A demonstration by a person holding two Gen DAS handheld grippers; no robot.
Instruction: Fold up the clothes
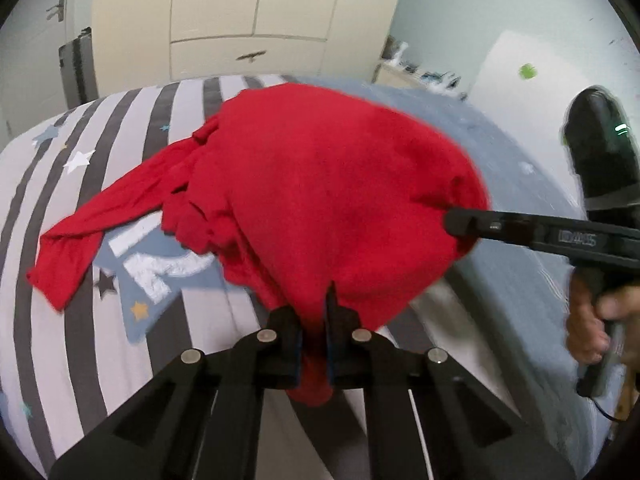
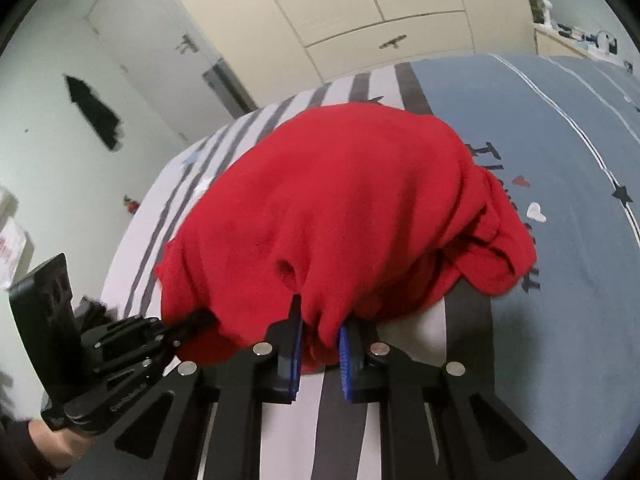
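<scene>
A red long-sleeved garment (image 1: 328, 184) hangs lifted over the bed, stretched between both grippers. My left gripper (image 1: 314, 340) is shut on a bunched edge of it, red cloth squeezed between the blue pads. One sleeve (image 1: 80, 240) trails down onto the bedspread at the left. In the left wrist view my right gripper (image 1: 456, 220) reaches in from the right and pinches the cloth's other corner. In the right wrist view the red garment (image 2: 352, 208) fills the middle, my right gripper (image 2: 320, 344) is shut on its lower edge, and the left gripper (image 2: 196, 320) bites the cloth at lower left.
The bed (image 1: 48, 340) has a grey-and-white striped cover with stars and a blue half (image 2: 540, 128). Cream wardrobe doors (image 1: 248, 12) stand behind it. A cluttered shelf (image 2: 576, 36) is at the far right. A person's hand (image 1: 592, 320) holds the right gripper's handle.
</scene>
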